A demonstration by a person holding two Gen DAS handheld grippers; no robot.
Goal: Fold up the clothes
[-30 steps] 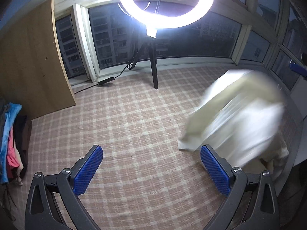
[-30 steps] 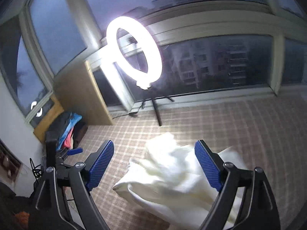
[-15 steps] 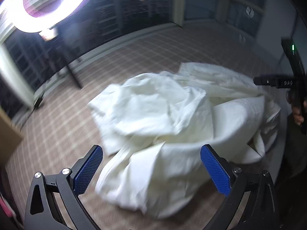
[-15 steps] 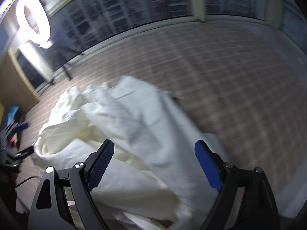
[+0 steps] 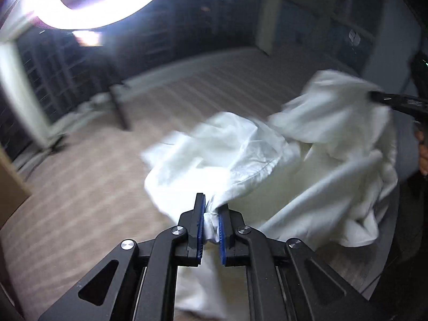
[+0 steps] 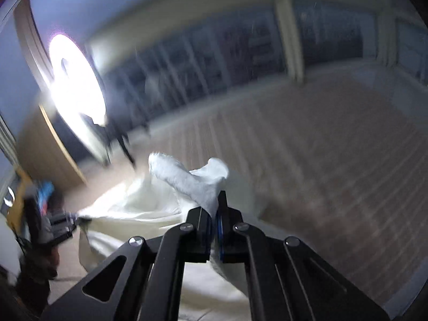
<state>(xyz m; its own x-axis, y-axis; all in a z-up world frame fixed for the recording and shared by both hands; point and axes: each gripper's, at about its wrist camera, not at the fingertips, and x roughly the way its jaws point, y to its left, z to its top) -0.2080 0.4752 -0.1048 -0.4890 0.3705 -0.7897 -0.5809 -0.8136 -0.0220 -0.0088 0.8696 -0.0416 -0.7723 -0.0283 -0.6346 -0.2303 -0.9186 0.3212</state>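
Centre frame, both views: white garment (image 5: 267, 160), crumpled and bunched, lying on the checked surface (image 5: 80, 200) and lifted at two pinched places.
Garment, left wrist view: fills the middle and right of the frame; one fold runs down into the jaws at lower centre, another part rises toward the right edge.
Garment, right wrist view: spreads from lower left to lower centre (image 6: 149, 208); a twisted end stands up above the jaws at mid-frame.
Left gripper (image 5: 211, 222): lower centre of its own view; jaws closing, blue pads (image 5: 198, 230) pressed on a gathered fold of the garment lodged between them. It also shows dimly at the left edge of the right wrist view (image 6: 61, 224), at the edge of the cloth.
Right gripper (image 6: 215, 219): lower centre of its own view; jaws clenched on a thin fold of the garment, almost no gap between them. It shows as a dark bar at the right edge of the left wrist view (image 5: 396, 101), against the raised part of the cloth.
Checked surface: pale plaid, blurred; extends behind the garment to the windows (image 5: 187, 26).
Ring light (image 5: 88, 8): lit, upper left of the left wrist view; middle left of the right wrist view (image 6: 77, 88).
Coloured clothes (image 6: 45, 190): blue and red, left edge of the right wrist view, well apart from the garment's centre.
Sharpness: both frames blurred; fine detail cannot be told.
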